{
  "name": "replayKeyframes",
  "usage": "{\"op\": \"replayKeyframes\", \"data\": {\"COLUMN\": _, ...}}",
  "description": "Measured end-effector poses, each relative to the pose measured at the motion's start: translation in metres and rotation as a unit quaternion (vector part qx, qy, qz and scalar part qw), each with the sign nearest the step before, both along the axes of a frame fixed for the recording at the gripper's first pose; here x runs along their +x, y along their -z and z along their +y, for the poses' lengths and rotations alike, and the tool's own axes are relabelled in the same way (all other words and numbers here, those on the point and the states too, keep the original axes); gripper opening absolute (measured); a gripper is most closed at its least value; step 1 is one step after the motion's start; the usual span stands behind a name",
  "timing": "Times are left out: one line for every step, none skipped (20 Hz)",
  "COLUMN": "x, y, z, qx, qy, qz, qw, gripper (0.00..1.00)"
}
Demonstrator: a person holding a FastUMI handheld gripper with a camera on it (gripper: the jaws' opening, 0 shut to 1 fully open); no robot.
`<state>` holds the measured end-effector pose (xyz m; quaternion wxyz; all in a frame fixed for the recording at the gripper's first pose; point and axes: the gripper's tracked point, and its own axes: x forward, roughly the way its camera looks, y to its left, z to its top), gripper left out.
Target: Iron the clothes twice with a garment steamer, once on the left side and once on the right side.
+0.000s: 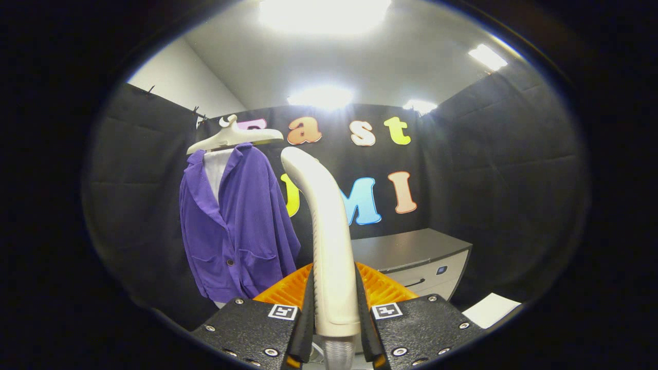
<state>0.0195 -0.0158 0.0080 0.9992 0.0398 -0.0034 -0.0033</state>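
Steamer: the cream-white garment steamer [329, 226] stands upright between the fingers of the gripper [335, 303], which clamp its handle on both sides; its head curves over at the top toward the jacket.
Hose: a ribbed, clear hose end shows just below the handle, down between the fingers.
Garment: the purple jacket [236, 226] hangs open-fronted on a pale hanger [234, 136], beyond the fingers and beside the steamer's head.

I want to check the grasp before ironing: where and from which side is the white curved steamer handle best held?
On its straight lower shaft, from below, one finger on each side. The white curved garment steamer handle stands upright there; above, it bends toward the purple jacket on the white hanger. The gripper holds it so.
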Motion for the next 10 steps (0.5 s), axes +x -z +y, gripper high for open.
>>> {"op": "replayKeyframes", "data": {"x": -0.003, "y": 0.004, "z": -0.003, "qx": 0.006, "qy": 0.003, "qz": 0.003, "qw": 1.000, "gripper": 0.38}}
{"op": "replayKeyframes", "data": {"x": -0.005, "y": 0.009, "z": -0.005, "qx": 0.014, "qy": 0.004, "qz": 0.010, "qw": 1.000, "gripper": 0.38}}
{"op": "replayKeyframes", "data": {"x": -0.008, "y": 0.011, "z": -0.006, "qx": 0.014, "qy": 0.004, "qz": 0.015, "qw": 1.000, "gripper": 0.38}}
{"op": "replayKeyframes", "data": {"x": -0.009, "y": 0.013, "z": -0.011, "qx": 0.011, "qy": 0.008, "qz": 0.020, "qw": 1.000, "gripper": 0.38}}
{"op": "replayKeyframes", "data": {"x": -0.014, "y": 0.017, "z": -0.016, "qx": 0.013, "qy": 0.013, "qz": 0.026, "qw": 1.000, "gripper": 0.38}}
{"op": "replayKeyframes", "data": {"x": -0.017, "y": 0.020, "z": -0.017, "qx": 0.017, "qy": 0.014, "qz": 0.030, "qw": 0.999, "gripper": 0.38}}
{"op": "replayKeyframes", "data": {"x": -0.019, "y": 0.023, "z": -0.017, "qx": 0.017, "qy": 0.012, "qz": 0.033, "qw": 0.999, "gripper": 0.38}}
{"op": "replayKeyframes", "data": {"x": -0.021, "y": 0.026, "z": -0.016, "qx": 0.014, "qy": 0.009, "qz": 0.036, "qw": 0.999, "gripper": 0.38}}
{"op": "replayKeyframes", "data": {"x": -0.022, "y": 0.030, "z": -0.016, "qx": 0.014, "qy": 0.008, "qz": 0.039, "qw": 0.999, "gripper": 0.38}}
{"op": "replayKeyframes", "data": {"x": -0.022, "y": 0.032, "z": -0.016, "qx": 0.017, "qy": 0.006, "qz": 0.041, "qw": 0.999, "gripper": 0.38}}
